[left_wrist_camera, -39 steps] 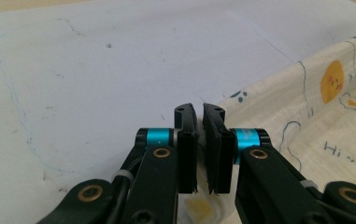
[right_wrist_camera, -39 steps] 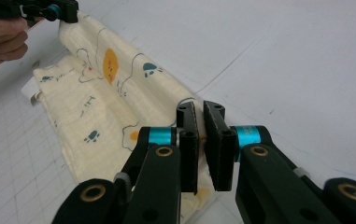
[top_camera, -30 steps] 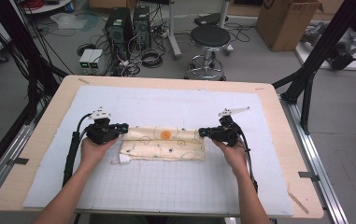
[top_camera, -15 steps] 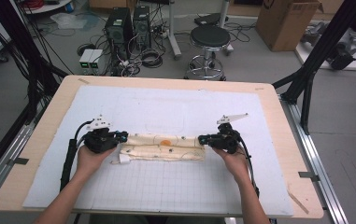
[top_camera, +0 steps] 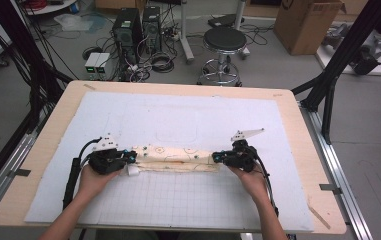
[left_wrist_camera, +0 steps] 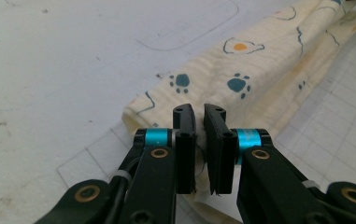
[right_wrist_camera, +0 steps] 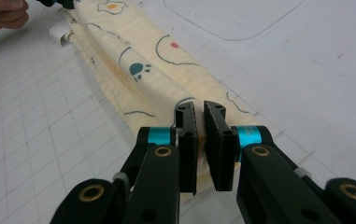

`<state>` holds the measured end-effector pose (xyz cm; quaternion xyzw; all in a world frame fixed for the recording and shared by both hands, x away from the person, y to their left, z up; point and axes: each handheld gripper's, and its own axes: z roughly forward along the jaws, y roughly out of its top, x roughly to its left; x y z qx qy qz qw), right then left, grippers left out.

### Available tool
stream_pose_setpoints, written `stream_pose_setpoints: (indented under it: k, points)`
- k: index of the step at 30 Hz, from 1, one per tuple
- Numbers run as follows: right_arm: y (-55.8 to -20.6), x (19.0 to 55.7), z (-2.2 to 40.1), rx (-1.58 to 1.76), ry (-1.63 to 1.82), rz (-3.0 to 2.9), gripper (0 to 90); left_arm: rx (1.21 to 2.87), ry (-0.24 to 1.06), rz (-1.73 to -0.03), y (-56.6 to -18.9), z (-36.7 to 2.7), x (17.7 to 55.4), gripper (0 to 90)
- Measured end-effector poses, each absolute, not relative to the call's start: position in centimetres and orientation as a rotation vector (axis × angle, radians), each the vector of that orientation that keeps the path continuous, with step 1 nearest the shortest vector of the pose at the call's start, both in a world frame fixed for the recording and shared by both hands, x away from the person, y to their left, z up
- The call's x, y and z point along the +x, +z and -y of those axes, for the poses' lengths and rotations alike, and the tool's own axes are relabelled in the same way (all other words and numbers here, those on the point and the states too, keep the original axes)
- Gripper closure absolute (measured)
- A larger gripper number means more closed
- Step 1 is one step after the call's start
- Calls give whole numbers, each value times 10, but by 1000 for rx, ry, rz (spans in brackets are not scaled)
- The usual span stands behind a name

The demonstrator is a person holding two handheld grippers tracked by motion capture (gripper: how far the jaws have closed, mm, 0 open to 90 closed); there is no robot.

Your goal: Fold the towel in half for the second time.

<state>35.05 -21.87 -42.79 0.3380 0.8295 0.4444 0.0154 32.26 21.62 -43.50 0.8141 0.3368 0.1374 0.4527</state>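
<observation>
A cream cloth (top_camera: 173, 159) printed with blue paw marks and egg shapes lies folded into a long strip across the white gridded mat (top_camera: 188, 115). My left gripper (top_camera: 132, 157) is shut on its left end, and my right gripper (top_camera: 217, 157) on its right end. In the left gripper view the jaws (left_wrist_camera: 199, 112) pinch a thin fold of the cloth (left_wrist_camera: 241, 74). The right gripper view shows the jaws (right_wrist_camera: 200, 109) nipping the near end of the cloth (right_wrist_camera: 138, 60), with the other hand (right_wrist_camera: 3, 16) far off. A white tag (top_camera: 132, 170) sticks out by the left end.
The mat covers a wooden table (top_camera: 298, 130) with metal rails along both sides. Faint outlines are drawn on the mat behind the cloth. On the floor beyond stand a black stool (top_camera: 223, 42), computer towers (top_camera: 133, 30) and a cardboard box (top_camera: 305, 22).
Both grippers have drawn the cloth toward the person's side of the table, and the strip now lies lower in the high view and looks narrower.
</observation>
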Motion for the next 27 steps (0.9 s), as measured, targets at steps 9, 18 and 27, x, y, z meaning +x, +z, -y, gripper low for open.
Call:
stream_pose_setpoints:
  k: [9, 18, 27]
  points:
    - [-433, 342, 219, 1027, 1351, -2607, 815, 2019, 313, -822, -441, -218, 316, 811]
    - [-422, 337, 222, 1041, 1477, -2537, 552, 1959, 270, -792, -429, -223, 311, 574]
    - [-405, 341, 204, 983, 1476, -2519, 646, 1950, 311, -791, -409, -206, 325, 587]
